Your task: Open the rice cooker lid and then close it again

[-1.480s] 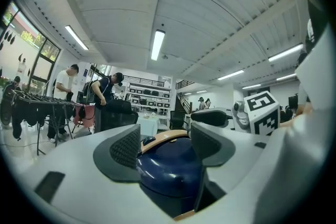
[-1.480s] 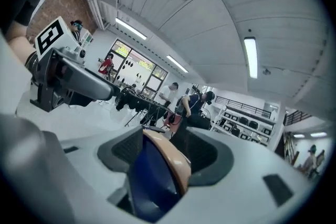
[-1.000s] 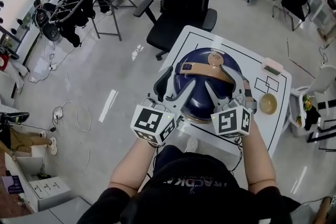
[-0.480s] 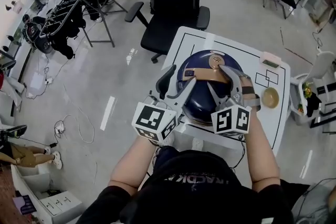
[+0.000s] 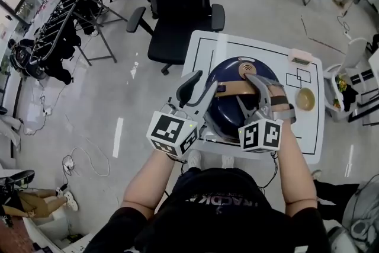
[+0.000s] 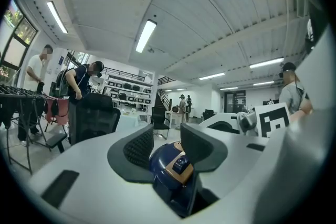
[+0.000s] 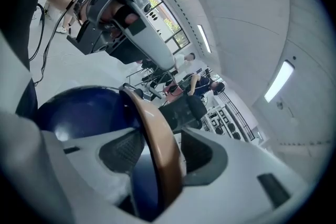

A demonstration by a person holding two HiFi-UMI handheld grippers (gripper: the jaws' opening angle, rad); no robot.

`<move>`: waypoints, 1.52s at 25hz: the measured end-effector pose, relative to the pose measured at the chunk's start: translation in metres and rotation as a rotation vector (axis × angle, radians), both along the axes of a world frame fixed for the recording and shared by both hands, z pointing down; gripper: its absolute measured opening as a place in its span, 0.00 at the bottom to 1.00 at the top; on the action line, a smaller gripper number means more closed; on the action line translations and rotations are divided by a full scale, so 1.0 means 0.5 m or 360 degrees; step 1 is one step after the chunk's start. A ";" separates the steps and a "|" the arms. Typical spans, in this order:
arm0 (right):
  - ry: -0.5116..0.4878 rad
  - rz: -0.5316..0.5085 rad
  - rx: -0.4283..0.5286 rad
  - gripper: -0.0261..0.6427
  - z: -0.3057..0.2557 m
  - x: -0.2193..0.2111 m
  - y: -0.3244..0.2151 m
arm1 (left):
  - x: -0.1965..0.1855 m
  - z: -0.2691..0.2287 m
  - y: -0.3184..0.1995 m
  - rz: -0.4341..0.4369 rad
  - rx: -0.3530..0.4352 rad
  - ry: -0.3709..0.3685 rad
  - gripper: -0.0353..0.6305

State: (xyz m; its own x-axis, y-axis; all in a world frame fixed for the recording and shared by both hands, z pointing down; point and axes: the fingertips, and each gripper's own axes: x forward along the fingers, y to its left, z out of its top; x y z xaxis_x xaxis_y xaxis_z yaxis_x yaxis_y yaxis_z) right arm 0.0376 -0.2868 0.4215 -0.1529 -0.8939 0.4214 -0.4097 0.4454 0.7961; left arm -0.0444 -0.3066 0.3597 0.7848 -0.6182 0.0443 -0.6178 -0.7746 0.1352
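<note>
A dark blue rice cooker (image 5: 237,112) with a tan handle (image 5: 232,90) across its closed lid stands on the white table (image 5: 311,127). My left gripper (image 5: 204,81) reaches level at the cooker's left side. In the left gripper view the handle's end (image 6: 181,166) with its small button lies between the jaws of the left gripper (image 6: 167,136). These jaws have just been closing, and a gap still shows at the pads. My right gripper (image 5: 260,81) lies over the lid. Its wide jaws straddle the handle (image 7: 157,134) and have just been closing a little, not gripping.
A small bowl (image 5: 305,99) and a pink object (image 5: 299,56) sit at the table's right. A black office chair (image 5: 177,3) stands beyond the table's far left corner. Clothes racks (image 5: 65,26) line the left, and people stand in the background.
Both grippers have slid forward onto the cooker. The left jaws have narrowed around the handle's end. The right gripper has tipped down over the handle.
</note>
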 end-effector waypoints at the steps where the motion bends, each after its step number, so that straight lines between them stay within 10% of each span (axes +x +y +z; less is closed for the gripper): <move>1: 0.0010 0.0011 -0.0003 0.35 0.002 -0.001 -0.002 | 0.000 0.003 -0.003 0.0021 -0.0003 0.0003 0.29; 11: 0.0029 0.0106 -0.0044 0.34 0.005 0.002 -0.003 | 0.021 0.020 -0.009 0.0227 -0.0029 0.0005 0.06; 22: 0.0008 0.0147 -0.0078 0.34 0.007 0.003 -0.003 | 0.071 0.073 0.024 0.0501 -0.0002 -0.0201 0.06; 38: 0.0017 0.0203 -0.0078 0.34 0.011 0.007 -0.006 | 0.081 0.080 0.023 0.0619 -0.0024 -0.0142 0.06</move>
